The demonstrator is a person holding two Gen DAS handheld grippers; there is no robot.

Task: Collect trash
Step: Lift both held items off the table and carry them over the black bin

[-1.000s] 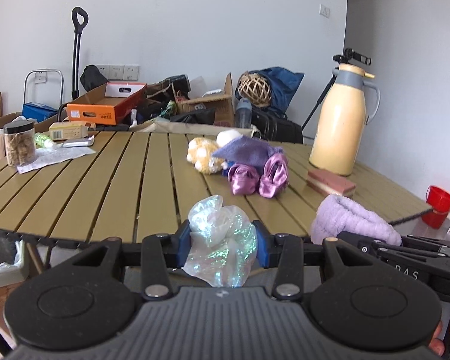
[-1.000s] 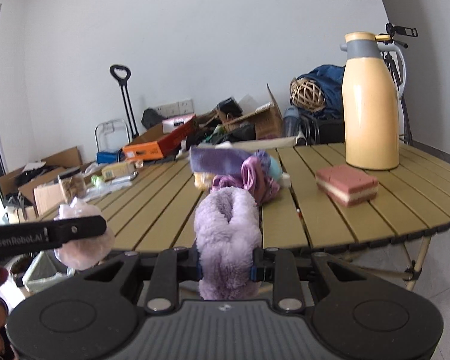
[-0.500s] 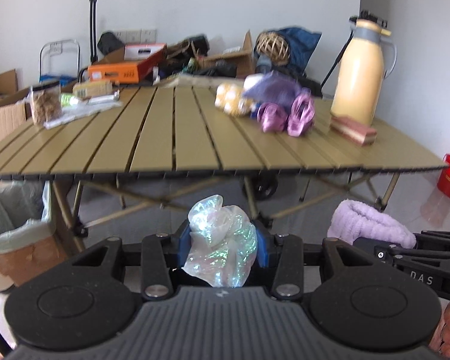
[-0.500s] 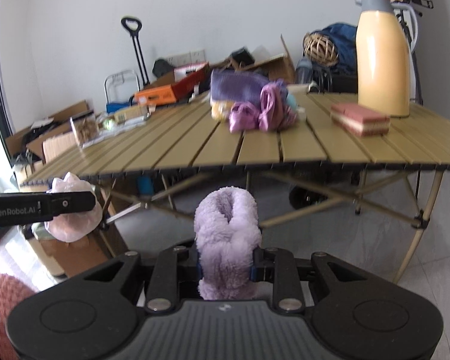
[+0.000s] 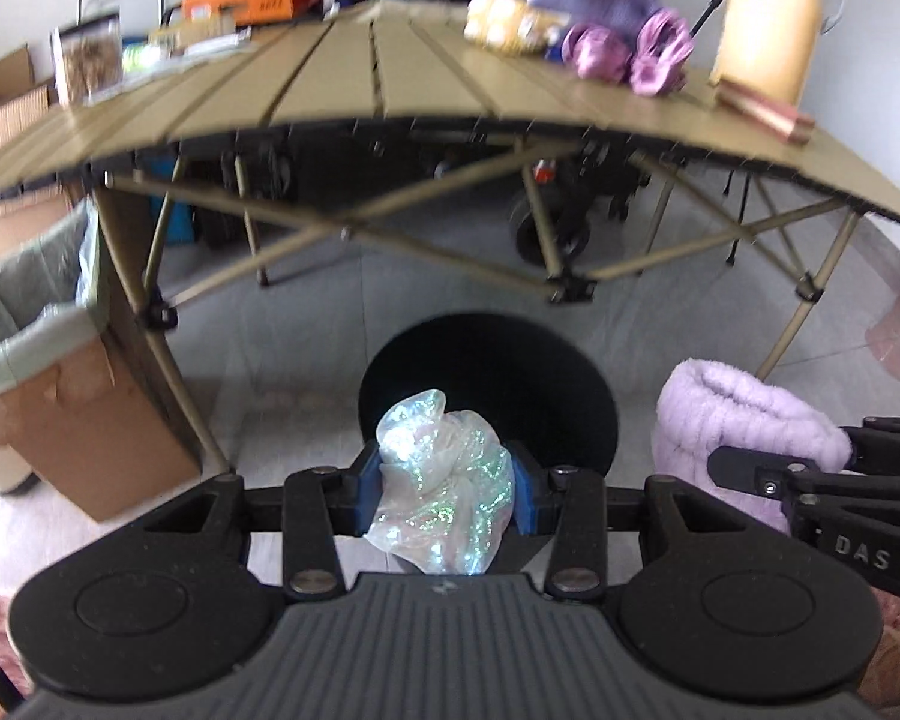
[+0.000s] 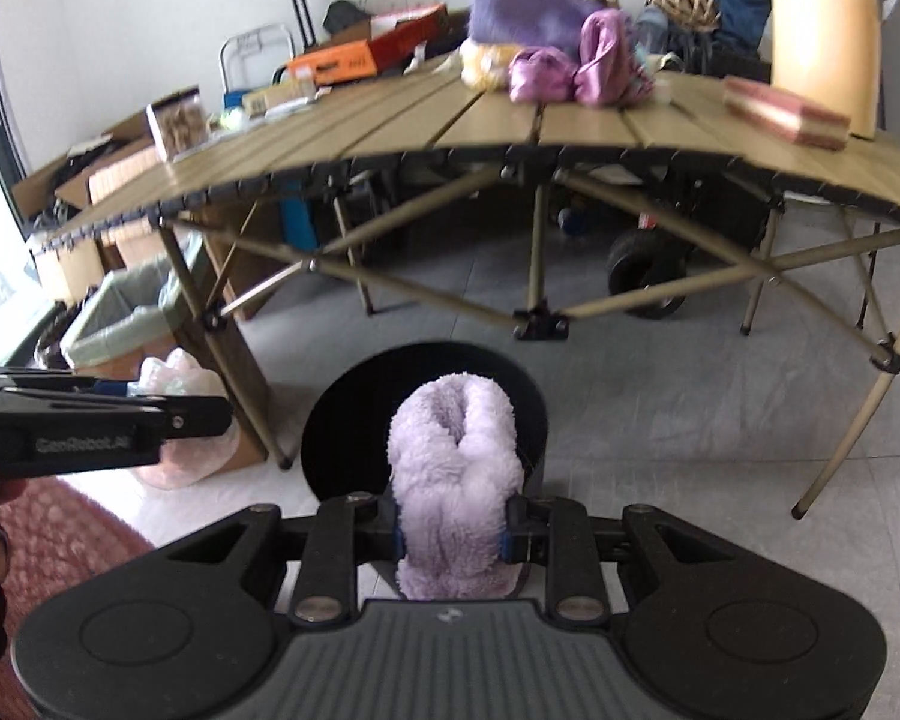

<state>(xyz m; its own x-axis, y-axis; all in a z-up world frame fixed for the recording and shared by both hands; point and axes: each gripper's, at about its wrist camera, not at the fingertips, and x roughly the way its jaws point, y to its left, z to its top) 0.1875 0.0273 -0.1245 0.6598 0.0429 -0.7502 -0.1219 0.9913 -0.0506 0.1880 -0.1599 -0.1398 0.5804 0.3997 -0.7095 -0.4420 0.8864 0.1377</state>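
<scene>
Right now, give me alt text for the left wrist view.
The left gripper clamps a crumpled iridescent plastic wrapper above a round black bin on the grey floor. To its right, the right gripper holds a fluffy lilac cloth; a slatted folding table stands behind.

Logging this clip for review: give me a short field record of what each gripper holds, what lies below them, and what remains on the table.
left gripper: jaws shut on a crumpled iridescent plastic bag
right gripper: jaws shut on a fluffy lilac cloth
below both: round black bin, open top, on the floor in front of the table
table: cream jug, pink block, purple fabrics, jar at the far end
other container: lined cardboard box beside a table leg
stage: both items carried, not yet dropped
</scene>
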